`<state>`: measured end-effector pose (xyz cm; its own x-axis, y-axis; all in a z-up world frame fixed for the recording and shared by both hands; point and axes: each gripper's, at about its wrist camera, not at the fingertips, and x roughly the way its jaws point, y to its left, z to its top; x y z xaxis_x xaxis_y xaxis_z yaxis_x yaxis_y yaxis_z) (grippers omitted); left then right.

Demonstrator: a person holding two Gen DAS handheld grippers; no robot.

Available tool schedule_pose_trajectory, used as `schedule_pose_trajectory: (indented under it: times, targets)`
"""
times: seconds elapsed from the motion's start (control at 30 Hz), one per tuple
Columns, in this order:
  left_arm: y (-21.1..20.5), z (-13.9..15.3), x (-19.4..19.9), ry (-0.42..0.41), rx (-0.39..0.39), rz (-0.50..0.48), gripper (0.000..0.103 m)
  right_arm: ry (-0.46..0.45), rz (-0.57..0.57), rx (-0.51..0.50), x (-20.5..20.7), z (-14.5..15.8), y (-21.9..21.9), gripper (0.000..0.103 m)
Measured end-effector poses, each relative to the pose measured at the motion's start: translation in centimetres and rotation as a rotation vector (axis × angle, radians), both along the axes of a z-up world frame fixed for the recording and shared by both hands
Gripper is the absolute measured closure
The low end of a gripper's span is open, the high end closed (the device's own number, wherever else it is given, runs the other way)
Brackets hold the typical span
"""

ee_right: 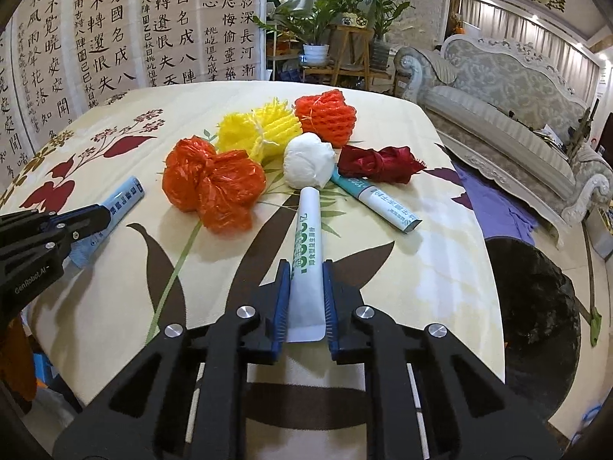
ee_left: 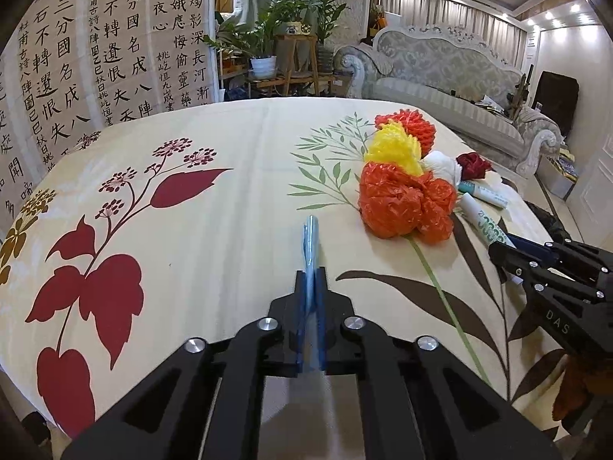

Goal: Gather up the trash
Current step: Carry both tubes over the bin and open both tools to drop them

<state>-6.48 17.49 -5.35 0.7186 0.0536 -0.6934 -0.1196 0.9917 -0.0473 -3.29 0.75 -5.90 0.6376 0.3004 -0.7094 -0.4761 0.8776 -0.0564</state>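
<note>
Left tool: blue-padded fingers pressed together on a flat light-blue tube with dark print, seen edge-on in the left wrist view. In the right wrist view the same tube lies low over the surface, its printed end pointing toward the pile, with the left tool clamped across its lower part.

Right tool: fingers closed against both sides of a white squeeze tube with green lettering. Its flat crimped end sits between the pads; its round end lies on the cloth and points at the pile. In the left wrist view the right tool shows at the right edge, gripping that tube.

Surface: cream tablecloth with printed red leaves, green stems and dark brown leaves.

Trash on the cloth, grouped together:
- crumpled orange plastic bag, nearest the left tool
- yellow foam fruit net tied with string
- orange-red foam fruit net, just beside the yellow one
- white wadded paper ball, touching the white tube's round end
- dark red knotted plastic bag
- white and teal tube, partly under the white ball
</note>
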Motion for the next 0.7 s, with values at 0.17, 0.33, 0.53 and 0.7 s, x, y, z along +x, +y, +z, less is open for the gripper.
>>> schedule_pose_trajectory:
  times: [0.17, 0.33, 0.53, 0.7]
  targets:
    - [-0.8, 0.9, -0.8, -0.026, 0.001, -0.016, 0.098, -0.023, -0.015, 0.029, -0.8, 1.1, -0.9, 0.087]
    - [-2.2, 1.8, -1.0, -0.048, -0.002, -0.049, 0.098, -0.041, -0.048, 0.053, -1.2, 1.9, -2.5, 0.087]
    - [-4.5, 3.2, -0.7, -0.087, -0.007, -0.106, 0.098, -0.07, -0.117, 0.076, -1.3, 3.0, -5.6, 0.087]
    - [-7.6, 4.1, 0.4, -0.116, -0.012, -0.185, 0.098, -0.1, -0.189, 0.082, -1.0, 3.9, -8.7, 0.087]
